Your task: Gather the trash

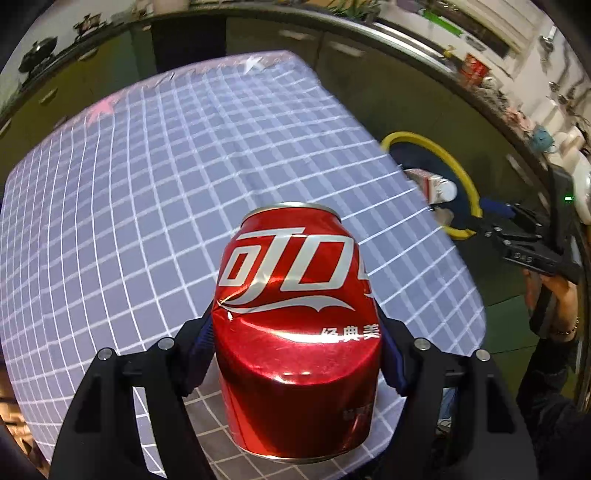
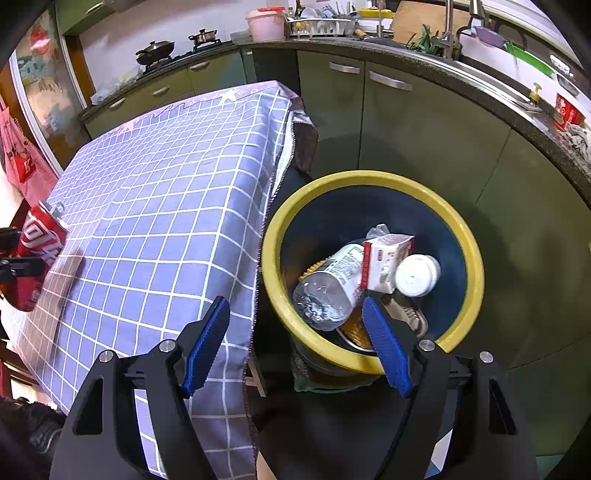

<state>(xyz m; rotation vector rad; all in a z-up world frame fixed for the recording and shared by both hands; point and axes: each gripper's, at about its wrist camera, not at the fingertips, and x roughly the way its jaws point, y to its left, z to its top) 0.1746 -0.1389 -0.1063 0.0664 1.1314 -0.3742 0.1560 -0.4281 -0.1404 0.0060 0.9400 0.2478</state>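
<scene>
My left gripper is shut on a dented red cola can and holds it above the near part of the table with the blue checked cloth. The can also shows at the far left of the right wrist view. My right gripper is open and empty, just above the near rim of the yellow-rimmed trash bin beside the table. In the bin lie a clear plastic bottle, a white and red carton and a white lid. The bin and right gripper show in the left wrist view.
Green kitchen cabinets and a dark counter curve behind and to the right of the bin. A stove with pans and a dish rack stand on the counter. A red apron hangs at far left.
</scene>
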